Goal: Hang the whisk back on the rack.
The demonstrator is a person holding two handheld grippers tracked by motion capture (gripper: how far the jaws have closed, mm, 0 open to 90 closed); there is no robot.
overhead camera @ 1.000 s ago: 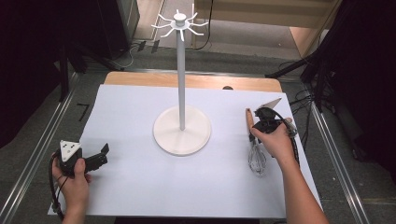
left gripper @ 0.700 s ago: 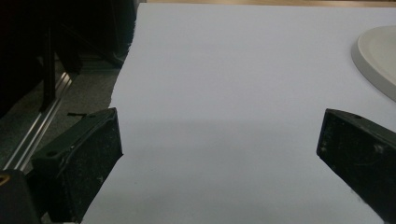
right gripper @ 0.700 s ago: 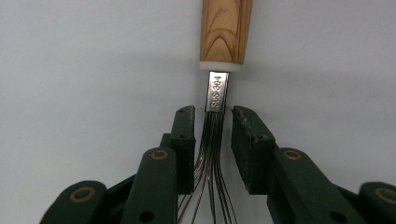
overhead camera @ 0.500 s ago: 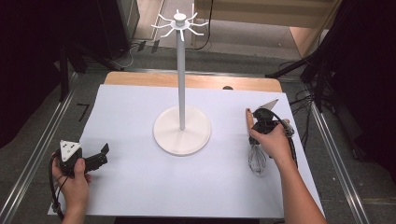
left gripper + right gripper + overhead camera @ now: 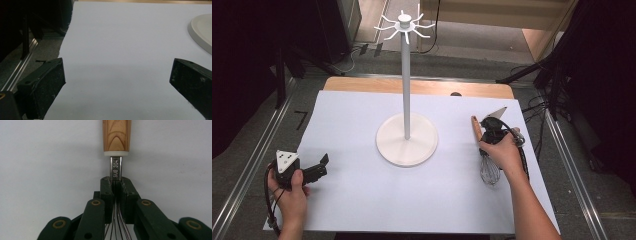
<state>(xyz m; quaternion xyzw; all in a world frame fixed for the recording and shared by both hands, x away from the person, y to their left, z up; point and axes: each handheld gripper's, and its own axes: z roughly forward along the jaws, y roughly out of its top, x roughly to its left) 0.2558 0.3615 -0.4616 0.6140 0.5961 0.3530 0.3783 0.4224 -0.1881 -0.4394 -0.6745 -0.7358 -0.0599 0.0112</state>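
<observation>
I have the right hand-held gripper (image 5: pixel 116 186) pinching the whisk (image 5: pixel 486 155) at the neck, where the wires gather under the steel collar; its jaws have just been closing and the pads now press on the wire bundle from both sides. The whisk lies flat on the white sheet (image 5: pixel 362 190) at the right of the worktop (image 5: pixel 422 87), wooden handle (image 5: pixel 116 135) pointing away from me, wire head towards the near edge. The sheet's right border runs just beside my right hand, with the metal rail (image 5: pixel 569 165) close beyond it, so I have little slack outwards there.

The left hand-held gripper (image 5: pixel 314 170) sits near the sheet's left edge with its jaws spread wide and bare sheet between them. In the left gripper view that edge passes just beside one jaw, with grey floor beyond.

Between the two hands stands the white rack (image 5: pixel 406 75), its round base (image 5: pixel 407 145) mid-sheet, well apart from both grippers. Wide bare sheet lies in front of the base and on either side.
</observation>
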